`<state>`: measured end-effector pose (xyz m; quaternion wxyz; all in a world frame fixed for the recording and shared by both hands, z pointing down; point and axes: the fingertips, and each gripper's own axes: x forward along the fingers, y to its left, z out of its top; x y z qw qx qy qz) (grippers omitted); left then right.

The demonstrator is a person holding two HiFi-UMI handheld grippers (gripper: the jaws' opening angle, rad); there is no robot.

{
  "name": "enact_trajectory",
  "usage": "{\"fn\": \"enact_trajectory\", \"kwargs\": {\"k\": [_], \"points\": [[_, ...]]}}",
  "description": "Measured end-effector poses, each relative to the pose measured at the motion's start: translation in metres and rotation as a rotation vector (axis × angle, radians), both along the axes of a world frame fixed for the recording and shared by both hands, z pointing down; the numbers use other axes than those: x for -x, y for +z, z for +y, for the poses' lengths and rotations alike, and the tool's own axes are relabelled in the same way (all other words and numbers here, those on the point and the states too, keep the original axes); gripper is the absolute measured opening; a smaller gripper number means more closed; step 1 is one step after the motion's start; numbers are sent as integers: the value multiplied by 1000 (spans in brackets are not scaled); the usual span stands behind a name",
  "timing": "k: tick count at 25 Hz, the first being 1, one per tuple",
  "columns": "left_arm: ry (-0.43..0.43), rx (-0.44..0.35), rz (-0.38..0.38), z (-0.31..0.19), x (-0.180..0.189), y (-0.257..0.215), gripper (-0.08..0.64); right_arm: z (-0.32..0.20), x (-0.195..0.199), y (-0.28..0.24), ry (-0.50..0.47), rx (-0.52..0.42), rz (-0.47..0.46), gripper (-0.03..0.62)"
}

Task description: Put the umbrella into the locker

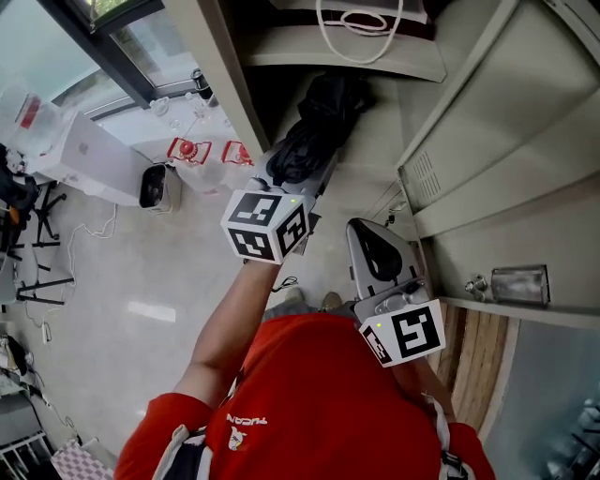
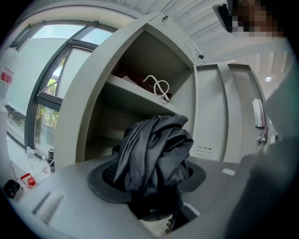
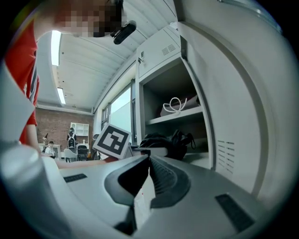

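Observation:
A folded black umbrella (image 1: 319, 122) points into the open grey locker (image 1: 427, 66), its far end over the lower compartment, below the shelf (image 1: 375, 58). My left gripper (image 1: 298, 173) is shut on its near end. In the left gripper view the bunched black fabric of the umbrella (image 2: 154, 144) fills the space between the jaws of the left gripper (image 2: 152, 176), with the locker shelf (image 2: 135, 91) behind it. My right gripper (image 1: 364, 230) hangs to the right of the left one, shut and holding nothing. In the right gripper view the right gripper (image 3: 148, 158) faces the locker, and the umbrella (image 3: 163, 140) shows ahead of it.
The locker door (image 1: 487, 141) stands open at the right, with a metal latch (image 1: 517, 283) near its edge. A white cord (image 1: 361, 23) lies on the upper shelf. White boxes (image 1: 84, 155), a small white device (image 1: 155, 186) and red-capped bottles (image 1: 187, 148) sit on the floor at the left.

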<state>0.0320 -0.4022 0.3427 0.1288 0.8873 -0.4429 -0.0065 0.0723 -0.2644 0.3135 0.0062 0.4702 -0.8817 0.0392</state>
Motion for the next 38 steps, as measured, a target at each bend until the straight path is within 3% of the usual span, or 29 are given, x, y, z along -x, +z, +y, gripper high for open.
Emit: {"fn": "enact_trajectory", "kwargs": {"k": [10, 16, 24, 31, 38], "points": [[-17, 42, -69, -41, -13, 5, 235, -20, 8, 0, 18, 15, -6, 3], [-36, 76, -154, -64, -20, 17, 235, -26, 5, 5, 27, 31, -16, 3], [-6, 199, -274, -79, -29, 33, 239, -29, 4, 8, 26, 34, -44, 3], [11, 270, -317, -92, -34, 36, 249, -25, 3, 7, 22, 31, -69, 3], [53, 279, -416, -87, -40, 48, 346, -19, 1, 9, 16, 37, -71, 3]]}}
